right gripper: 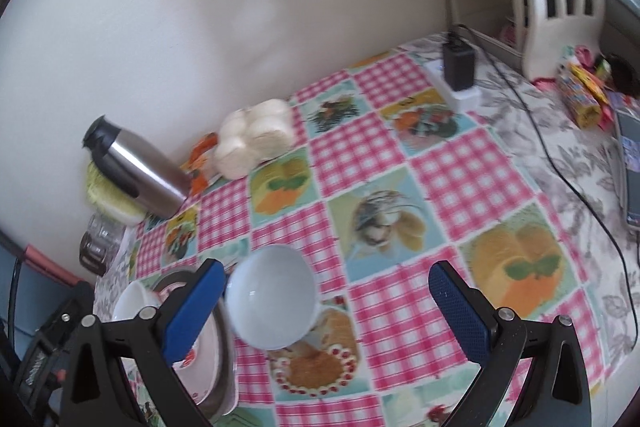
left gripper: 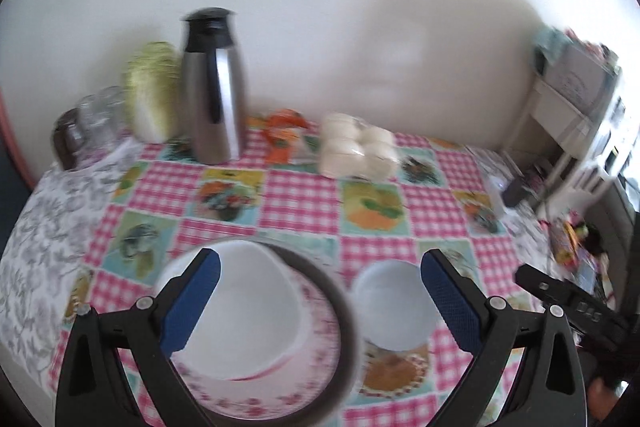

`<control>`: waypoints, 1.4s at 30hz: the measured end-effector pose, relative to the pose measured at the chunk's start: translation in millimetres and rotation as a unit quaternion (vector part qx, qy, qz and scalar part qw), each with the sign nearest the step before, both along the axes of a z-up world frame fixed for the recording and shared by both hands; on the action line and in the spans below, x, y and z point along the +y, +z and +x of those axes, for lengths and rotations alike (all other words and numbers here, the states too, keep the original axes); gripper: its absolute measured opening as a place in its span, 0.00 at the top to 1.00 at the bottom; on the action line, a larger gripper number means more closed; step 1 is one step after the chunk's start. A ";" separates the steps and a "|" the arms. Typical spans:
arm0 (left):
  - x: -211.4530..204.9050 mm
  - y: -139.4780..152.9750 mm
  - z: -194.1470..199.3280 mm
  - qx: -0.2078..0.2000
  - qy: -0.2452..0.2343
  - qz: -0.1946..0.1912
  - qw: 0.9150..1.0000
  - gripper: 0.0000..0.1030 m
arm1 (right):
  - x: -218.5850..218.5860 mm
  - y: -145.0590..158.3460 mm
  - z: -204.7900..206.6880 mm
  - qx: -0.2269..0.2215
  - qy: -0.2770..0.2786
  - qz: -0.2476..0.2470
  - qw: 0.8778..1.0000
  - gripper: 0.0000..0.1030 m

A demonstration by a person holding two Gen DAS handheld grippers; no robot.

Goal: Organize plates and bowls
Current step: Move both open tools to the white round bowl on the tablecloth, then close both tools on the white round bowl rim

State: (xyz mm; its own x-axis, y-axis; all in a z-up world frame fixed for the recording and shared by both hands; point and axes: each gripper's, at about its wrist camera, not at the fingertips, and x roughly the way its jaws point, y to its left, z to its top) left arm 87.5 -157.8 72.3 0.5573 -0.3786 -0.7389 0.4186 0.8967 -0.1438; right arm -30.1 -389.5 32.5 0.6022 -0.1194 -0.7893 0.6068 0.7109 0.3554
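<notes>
- Both grippers, left (left gripper: 320,301) and right (right gripper: 326,311), gape wide, holding nothing.
- The small bowl (right gripper: 272,301) sits alone just right of the plate (left gripper: 316,359), which carries another bowl (left gripper: 248,307).
- Likely stiff, glazed, slippery, breakable: best pinched across the rim.

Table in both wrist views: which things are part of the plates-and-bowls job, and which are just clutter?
Job items:
- small white bowl
- white bowl sitting on the floral-rimmed plate

Lying about:
- steel thermos jug
- cabbage
- glass jars
- pack of white buns
- black charger
</notes>
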 end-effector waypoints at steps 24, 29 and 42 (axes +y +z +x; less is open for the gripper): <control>-119.1 -91.6 41.5 0.102 -0.095 0.122 0.983 0.37 | -18.8 -74.6 24.1 0.100 -0.003 0.067 0.993 0.05; -119.8 -105.4 51.0 0.120 -0.092 0.121 0.981 0.44 | -9.7 -83.8 34.6 0.111 0.015 0.074 0.991 0.20; -121.4 -129.9 58.7 0.145 -0.098 0.132 0.976 0.66 | 4.5 -102.0 52.2 0.115 0.038 0.101 0.988 0.61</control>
State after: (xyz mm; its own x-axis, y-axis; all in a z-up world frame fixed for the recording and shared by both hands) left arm 146.2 -279.2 -57.6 0.2456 -0.2313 -0.9414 0.5613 0.8257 -0.0564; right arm 22.1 -385.0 -69.6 0.4060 0.0929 -0.9091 0.6350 0.6868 0.3538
